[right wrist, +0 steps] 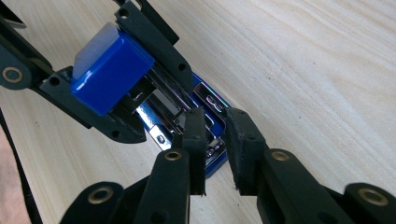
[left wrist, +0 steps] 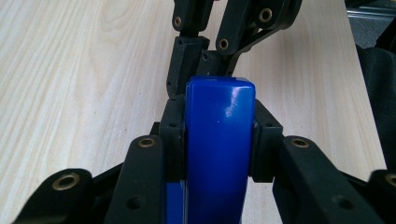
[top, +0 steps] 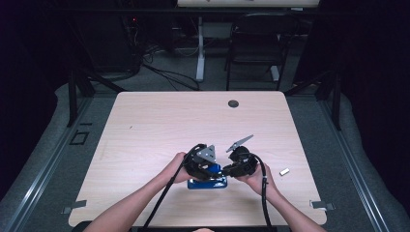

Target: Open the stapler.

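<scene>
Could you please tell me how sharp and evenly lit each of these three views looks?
High view: table bright, surroundings dark. Left gripper view: stapler sharp, with a small glare streak. Right gripper view: metal staple channel glints, wood grain crisp.

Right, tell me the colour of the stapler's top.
Glossy blue stapler top, best in the left gripper view.

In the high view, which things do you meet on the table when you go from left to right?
left gripper → blue stapler below both grippers → right gripper → small pale block lying apart near the table's right edge.
</scene>
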Demonstrator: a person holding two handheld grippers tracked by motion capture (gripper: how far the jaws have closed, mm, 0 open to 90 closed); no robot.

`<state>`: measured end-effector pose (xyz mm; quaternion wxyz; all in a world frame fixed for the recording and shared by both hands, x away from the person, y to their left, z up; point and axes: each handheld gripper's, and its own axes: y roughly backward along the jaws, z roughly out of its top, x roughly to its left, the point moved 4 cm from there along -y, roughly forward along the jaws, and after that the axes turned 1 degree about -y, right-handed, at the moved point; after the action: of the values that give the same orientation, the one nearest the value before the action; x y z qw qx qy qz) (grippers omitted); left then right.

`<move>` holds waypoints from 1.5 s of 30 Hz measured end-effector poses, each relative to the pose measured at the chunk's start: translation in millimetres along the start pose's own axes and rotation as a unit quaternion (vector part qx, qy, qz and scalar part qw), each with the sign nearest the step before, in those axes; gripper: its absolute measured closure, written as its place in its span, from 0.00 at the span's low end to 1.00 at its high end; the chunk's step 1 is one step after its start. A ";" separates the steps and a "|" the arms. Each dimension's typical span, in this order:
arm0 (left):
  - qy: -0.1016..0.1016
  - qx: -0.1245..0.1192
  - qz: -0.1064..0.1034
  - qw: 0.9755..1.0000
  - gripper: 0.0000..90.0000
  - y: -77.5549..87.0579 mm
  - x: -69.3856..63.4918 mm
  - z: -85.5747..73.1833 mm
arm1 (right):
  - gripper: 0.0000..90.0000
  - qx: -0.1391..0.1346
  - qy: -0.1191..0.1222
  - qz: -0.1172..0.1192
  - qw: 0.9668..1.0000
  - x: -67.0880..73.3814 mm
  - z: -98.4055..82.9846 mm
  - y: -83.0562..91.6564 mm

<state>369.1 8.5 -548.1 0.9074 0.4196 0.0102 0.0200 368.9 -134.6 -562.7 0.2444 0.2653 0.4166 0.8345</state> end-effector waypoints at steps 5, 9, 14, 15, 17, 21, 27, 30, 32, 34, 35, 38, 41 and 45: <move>-0.001 -0.002 0.005 1.000 0.73 0.9 -1.1 0.2 | 0.88 -0.004 -0.005 -0.003 1.000 1.8 -0.5 -1.4; -0.004 0.001 0.003 1.000 0.73 3.9 -0.9 0.0 | 0.88 -0.004 -0.004 -0.003 1.000 1.9 -0.6 -1.4; -0.004 -0.001 0.005 1.000 0.73 7.3 -1.3 -0.5 | 0.88 -0.003 -0.003 -0.006 1.000 1.9 -0.8 -1.4; -0.004 -0.001 0.006 1.000 0.73 8.1 -1.3 -0.7 | 0.88 -0.004 -0.002 -0.005 1.000 2.0 -0.8 -1.7; -0.004 -0.001 0.005 1.000 0.73 10.0 -1.5 -1.1 | 0.89 0.000 0.004 -0.007 1.000 1.7 -0.6 -1.2; -0.003 -0.004 0.007 1.000 0.74 14.0 -1.9 -2.0 | 0.89 0.001 0.006 -0.007 1.000 1.7 -0.8 -1.4; -0.003 -0.003 0.009 1.000 0.74 21.0 -2.0 -3.9 | 0.89 -0.007 -0.001 -0.008 1.000 3.4 -0.9 -2.7; -0.002 -0.005 0.008 1.000 0.74 24.5 -1.8 -5.3 | 0.89 -0.008 -0.001 -0.010 1.000 3.6 -0.9 -2.8; 0.000 -0.004 0.008 1.000 0.74 27.3 -2.2 -6.4 | 0.90 0.000 0.006 -0.013 1.000 2.7 -0.9 -1.6; 0.001 -0.005 0.009 1.000 0.74 30.1 -2.0 -7.6 | 0.90 -0.001 0.006 -0.013 1.000 2.7 -1.0 -1.6; 0.001 -0.006 0.009 1.000 0.74 31.6 -2.1 -8.4 | 0.90 -0.001 0.005 -0.013 1.000 2.8 -1.0 -1.7; 0.001 -0.008 0.010 1.000 0.74 36.1 -2.3 -11.0 | 0.90 0.000 0.006 -0.014 1.000 2.9 -1.0 -1.6; 0.004 -0.011 0.010 1.000 0.74 40.0 -2.3 -13.5 | 0.90 0.000 0.007 -0.016 1.000 3.3 -0.9 -1.5; 0.006 -0.011 0.010 1.000 0.74 44.4 -2.3 -16.5 | 0.90 -0.001 0.010 -0.017 1.000 3.3 -0.8 -1.7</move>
<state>365.0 49.7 -524.9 0.9119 0.4091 0.0112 0.0315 366.3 -132.0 -563.7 0.2545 0.2498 0.4223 0.8334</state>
